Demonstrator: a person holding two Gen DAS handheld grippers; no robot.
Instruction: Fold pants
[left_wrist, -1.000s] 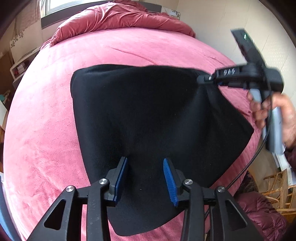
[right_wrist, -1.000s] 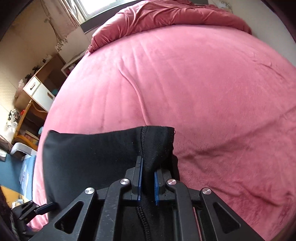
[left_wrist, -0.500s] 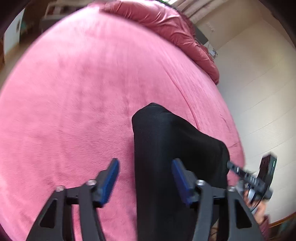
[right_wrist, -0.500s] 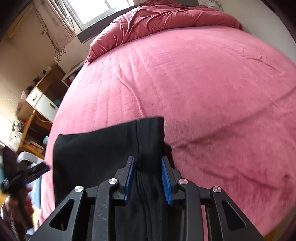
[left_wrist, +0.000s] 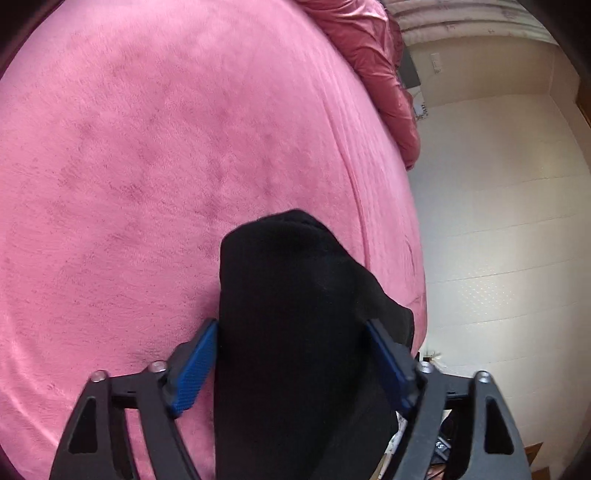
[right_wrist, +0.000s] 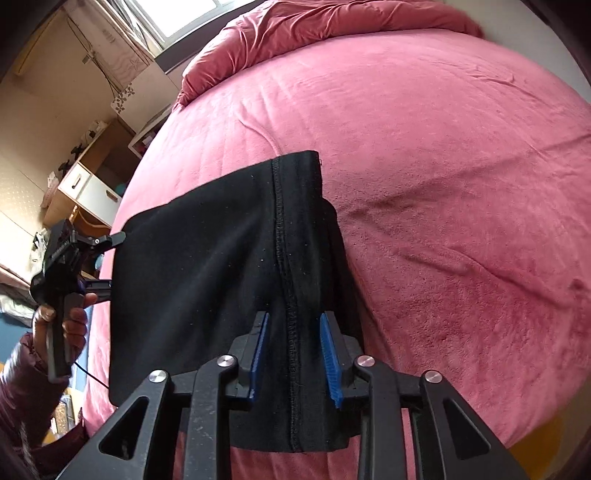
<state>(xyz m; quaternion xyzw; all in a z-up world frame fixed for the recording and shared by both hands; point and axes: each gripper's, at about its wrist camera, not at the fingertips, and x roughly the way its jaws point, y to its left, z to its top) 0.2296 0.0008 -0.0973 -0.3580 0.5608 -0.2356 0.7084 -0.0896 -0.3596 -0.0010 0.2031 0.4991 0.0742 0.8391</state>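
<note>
Black pants (right_wrist: 207, 258) lie folded and flat on the pink bed (right_wrist: 443, 147), a stitched seam running down them. My right gripper (right_wrist: 293, 350) hovers over the near part. Its jaws are apart and closing, the seam lies under the gap, and the pads do not press the cloth. In the left wrist view the pants (left_wrist: 295, 314) fill the gap of my left gripper (left_wrist: 293, 365). Those jaws stand wide and are opening. The right wrist view shows the left gripper (right_wrist: 110, 260) at the pants' left edge, held by a hand (right_wrist: 70, 317).
A bunched red duvet (right_wrist: 314, 26) lies at the head of the bed. A wooden desk with white drawers (right_wrist: 88, 188) stands left of the bed. A pale wall (left_wrist: 498, 221) runs along the bed's right side. The bed's edge passes close below the pants.
The right gripper let go of the pants' corner, which now lies flat, and drew back toward me. The left gripper rolled, swung to the pants' side edge and spread wider.
</note>
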